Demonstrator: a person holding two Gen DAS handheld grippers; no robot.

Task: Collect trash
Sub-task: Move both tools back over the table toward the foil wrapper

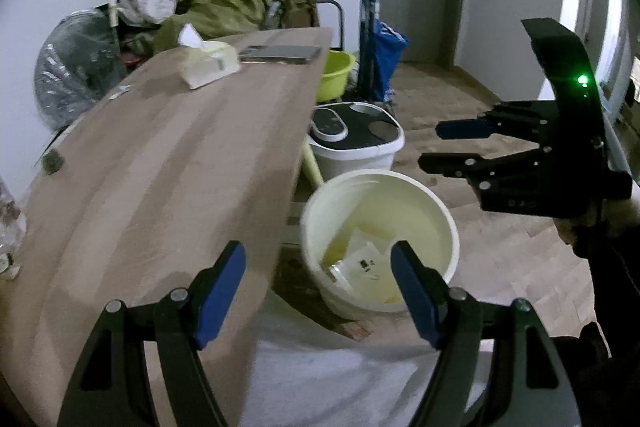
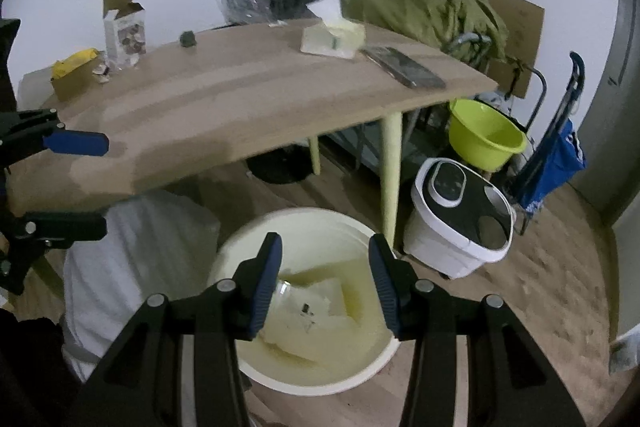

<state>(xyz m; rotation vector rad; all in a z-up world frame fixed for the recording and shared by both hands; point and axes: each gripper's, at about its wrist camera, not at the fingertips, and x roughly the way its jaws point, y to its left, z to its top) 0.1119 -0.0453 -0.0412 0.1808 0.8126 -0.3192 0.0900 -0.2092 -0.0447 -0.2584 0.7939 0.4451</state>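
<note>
- The bin (image 2: 304,359), a cream bucket on the floor just off the table's near corner, already holds trash: pale wrappers (image 2: 308,311) lying flat on its bottom.
- What is left to collect appears to sit on the table (image 2: 248,95): a small dark scrap (image 2: 187,39) near the far edge, and crumbs and bits (image 2: 102,71) at the foot of an open carton (image 2: 124,27) and a yellow-topped box (image 2: 70,71). Blur makes it hard to say which of these is waste.
- From the jaws, those pieces lie up and away, across the tabletop; the bin lies directly below.
- The left gripper (image 1: 320,287) straddles the table's edge in its own view, so I judge it nearer to the table trash. Its jaws stand wide apart with nothing between them.
- The right gripper (image 2: 324,287) hangs over the bin's mouth, jaws partly apart and empty; only the wrappers far below show through the gap.
- Also on the wood-grain tabletop: a tissue pack (image 2: 332,37) and a phone (image 2: 404,67), long axis running toward the right corner.
- Around it: a white lidded pail (image 2: 460,227), a green basin (image 2: 486,135), a blue trolley (image 2: 556,155), piled olive cloth (image 2: 440,7), wood floor (image 2: 552,259), white wall.
</note>
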